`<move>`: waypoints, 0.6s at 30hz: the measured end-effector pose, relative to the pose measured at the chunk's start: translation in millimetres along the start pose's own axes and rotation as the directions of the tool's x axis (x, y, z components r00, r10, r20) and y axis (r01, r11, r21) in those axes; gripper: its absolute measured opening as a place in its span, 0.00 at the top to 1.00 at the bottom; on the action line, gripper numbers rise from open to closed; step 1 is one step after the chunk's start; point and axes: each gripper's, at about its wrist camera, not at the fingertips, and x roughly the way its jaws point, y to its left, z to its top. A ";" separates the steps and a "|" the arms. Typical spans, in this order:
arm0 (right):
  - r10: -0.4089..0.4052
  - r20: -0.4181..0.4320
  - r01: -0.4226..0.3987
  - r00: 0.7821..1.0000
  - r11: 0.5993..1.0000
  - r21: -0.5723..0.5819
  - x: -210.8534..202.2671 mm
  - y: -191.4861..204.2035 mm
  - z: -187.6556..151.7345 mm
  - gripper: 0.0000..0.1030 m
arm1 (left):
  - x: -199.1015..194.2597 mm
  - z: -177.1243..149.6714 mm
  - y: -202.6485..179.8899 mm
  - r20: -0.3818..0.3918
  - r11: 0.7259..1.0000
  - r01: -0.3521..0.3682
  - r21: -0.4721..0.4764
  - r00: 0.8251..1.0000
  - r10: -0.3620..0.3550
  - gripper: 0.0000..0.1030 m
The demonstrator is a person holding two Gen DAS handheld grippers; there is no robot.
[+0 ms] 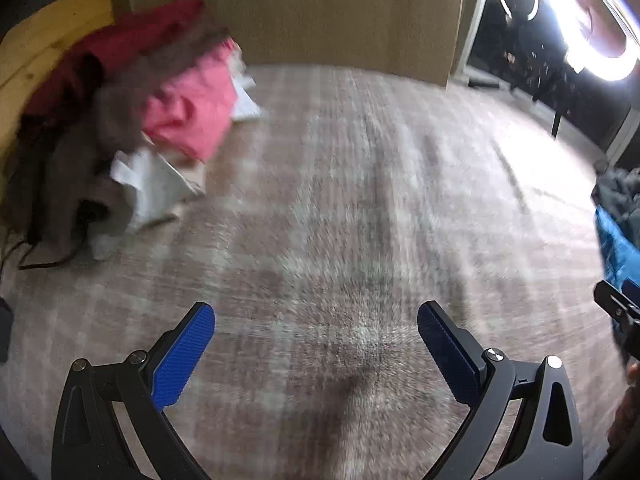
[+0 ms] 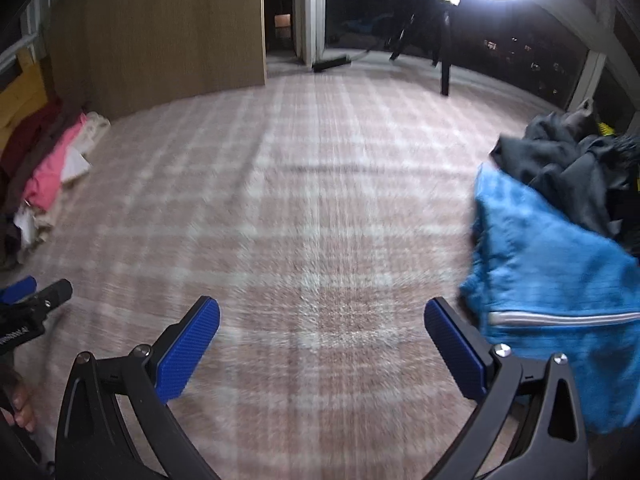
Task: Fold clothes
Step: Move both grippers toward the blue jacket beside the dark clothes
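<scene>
left gripper (image 1: pixel 316 322): fingers spread, nothing between them, over the plaid blanket (image 1: pixel 360 200) | right gripper (image 2: pixel 322 320): likewise spread, nothing held, just left of the blue garment (image 2: pixel 552 264) | dark clothes (image 2: pixel 568 168) heaped behind the blue garment | pink-red pile (image 1: pixel 160 92) well left of it, seemingly kept separate.
</scene>
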 end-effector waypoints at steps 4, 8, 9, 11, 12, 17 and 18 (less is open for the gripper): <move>0.002 0.071 -0.003 0.997 1.000 0.012 -53.4 5.2 11.5 0.00 | -39.7 10.9 -0.5 0.049 0.999 0.025 0.035 0.998 -0.027 0.01; -0.006 0.142 0.005 0.990 1.000 0.010 -90.7 19.9 11.4 0.00 | -85.3 20.4 -0.8 0.125 0.995 0.022 0.102 0.991 -0.035 0.01; -0.009 0.153 0.008 0.988 1.000 0.011 -101.0 21.6 12.4 0.00 | -93.0 22.7 0.0 0.136 0.993 0.028 0.115 0.990 -0.044 0.01; -0.019 0.179 0.017 0.984 1.000 0.014 -120.4 24.6 12.7 0.00 | -110.5 26.5 1.3 0.149 0.990 0.045 0.133 0.987 -0.065 0.01; -0.026 0.193 0.023 0.981 1.000 0.017 -128.9 25.8 12.3 0.00 | -118.7 27.6 2.0 0.162 0.990 0.049 0.136 0.984 -0.071 0.01; -0.042 0.231 0.036 0.972 0.999 0.028 -156.2 28.0 15.3 0.00 | -157.5 33.2 4.5 0.218 0.987 0.061 0.149 0.971 -0.093 0.01; -0.045 0.238 0.039 0.970 0.999 0.030 -161.7 28.5 15.9 0.00 | -164.6 34.3 4.8 0.226 0.987 0.062 0.151 0.969 -0.096 0.01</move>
